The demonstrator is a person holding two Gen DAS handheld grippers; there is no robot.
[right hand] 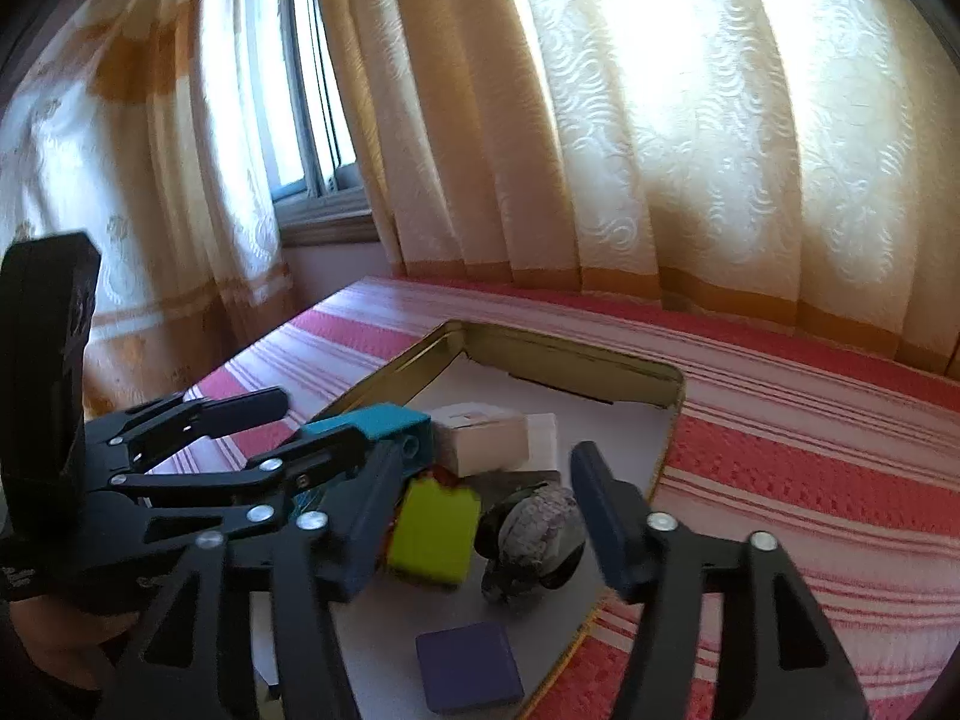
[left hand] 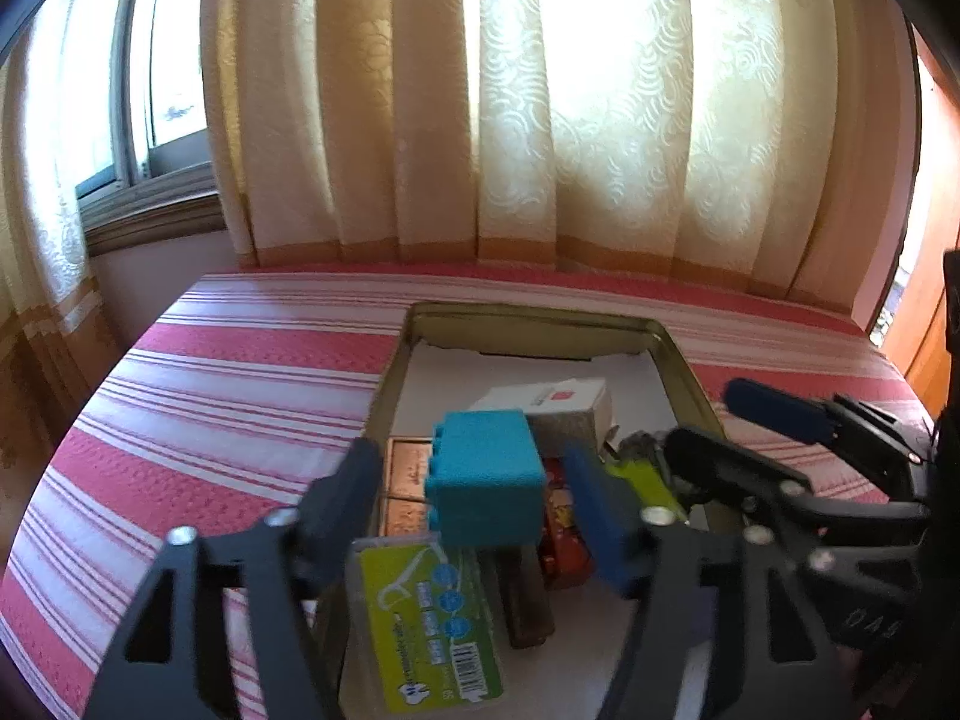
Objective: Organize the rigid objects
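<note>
A gold tin [left hand: 540, 317] [right hand: 570, 355] lies open on the striped cloth with several small things in it. My left gripper [left hand: 480, 510] is open over the tin's near end. A teal block [left hand: 486, 474] [right hand: 384, 420] sits between its fingers on top of other items, with a gap at the left finger. My right gripper [right hand: 486, 516] is open over the tin's right side, around a yellow-green piece [right hand: 435, 534] [left hand: 645, 477] and a grey mottled object [right hand: 537, 528]; neither pad presses on them. A white box [left hand: 552, 402] [right hand: 480, 438] lies further back.
Also in the tin are a green-labelled floss pick box [left hand: 426, 618], a copper box [left hand: 408, 480], a red packet [left hand: 564, 546], a dark bar [left hand: 528, 600] and a purple square [right hand: 468, 666]. Red and white striped cloth [left hand: 240, 396] surrounds the tin. Curtains [left hand: 540, 120] hang behind.
</note>
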